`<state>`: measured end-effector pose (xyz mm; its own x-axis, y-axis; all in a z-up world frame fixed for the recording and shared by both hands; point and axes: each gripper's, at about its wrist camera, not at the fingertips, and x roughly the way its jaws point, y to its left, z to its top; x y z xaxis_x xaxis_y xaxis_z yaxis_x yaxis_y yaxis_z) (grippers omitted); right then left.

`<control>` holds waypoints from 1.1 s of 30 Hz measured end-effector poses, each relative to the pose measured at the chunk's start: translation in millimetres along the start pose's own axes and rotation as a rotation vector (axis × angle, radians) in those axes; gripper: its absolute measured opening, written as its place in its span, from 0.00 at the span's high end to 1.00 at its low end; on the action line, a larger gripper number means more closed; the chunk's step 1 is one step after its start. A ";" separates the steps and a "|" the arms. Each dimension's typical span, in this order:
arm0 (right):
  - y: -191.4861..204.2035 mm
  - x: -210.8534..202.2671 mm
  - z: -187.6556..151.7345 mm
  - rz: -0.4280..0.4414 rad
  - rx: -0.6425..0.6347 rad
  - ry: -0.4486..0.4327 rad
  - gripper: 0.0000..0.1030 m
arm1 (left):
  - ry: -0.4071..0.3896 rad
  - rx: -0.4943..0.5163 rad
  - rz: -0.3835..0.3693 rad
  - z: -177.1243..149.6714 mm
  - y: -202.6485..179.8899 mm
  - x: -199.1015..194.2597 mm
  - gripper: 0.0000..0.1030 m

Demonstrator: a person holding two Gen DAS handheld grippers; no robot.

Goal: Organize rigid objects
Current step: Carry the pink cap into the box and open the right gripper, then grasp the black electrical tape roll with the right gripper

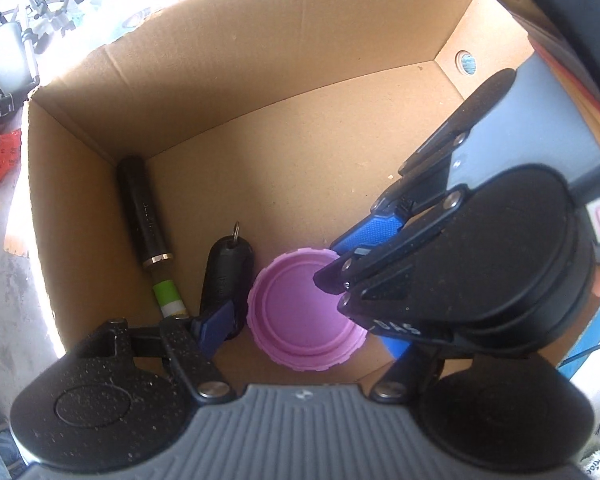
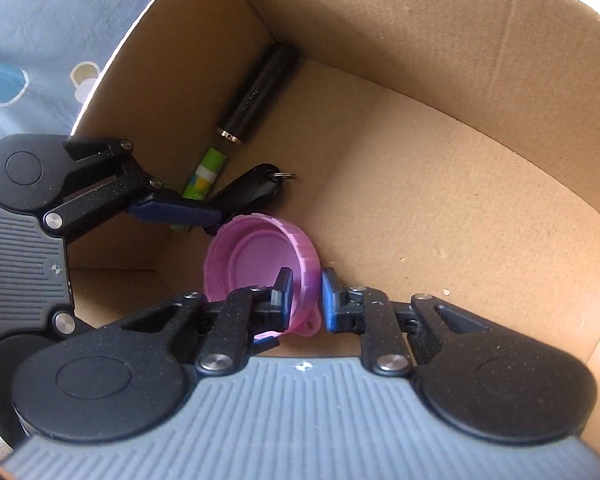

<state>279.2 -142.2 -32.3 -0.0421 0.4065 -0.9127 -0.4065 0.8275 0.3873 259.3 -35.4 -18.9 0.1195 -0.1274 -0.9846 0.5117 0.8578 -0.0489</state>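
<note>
I have the right gripper [image 2: 306, 296] clamped on the rim of the round pink plastic lid [image 2: 260, 256], lowering it onto the floor of the brown cardboard box [image 2: 460, 208] beside the black key fob [image 1: 228, 276], while my left gripper [image 1: 300, 328] straddles it, jaws apart, gripping nothing.

From my station both fisheye views bend hard at the edges, so the cardboard box [image 1: 260, 80] walls curve. Daylight floods in from outside: in the left wrist view the ground beyond the box rim is blown out to white glare. Inside the box the light is softer and warm, with soft shadows in the corners. The gripper housings close to each lens look slightly blurred.
</note>
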 end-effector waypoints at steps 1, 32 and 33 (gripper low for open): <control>-1.6 0.6 -0.8 0.009 0.005 0.000 0.85 | -0.004 -0.001 -0.004 -2.3 -1.1 -3.4 0.24; 31.6 -147.7 -288.9 0.028 0.180 -0.732 0.38 | -0.574 -0.102 -0.124 -164.1 -67.3 -96.2 0.10; 34.7 -132.0 -293.3 0.020 0.189 -0.724 0.38 | -0.571 -0.096 -0.125 -169.4 -72.1 -87.8 0.10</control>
<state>2.9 -280.7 63.4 0.5898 0.5212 -0.6168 -0.2451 0.8433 0.4782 67.7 -1.6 42.6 0.5160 -0.4551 -0.7257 0.4753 0.8569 -0.1994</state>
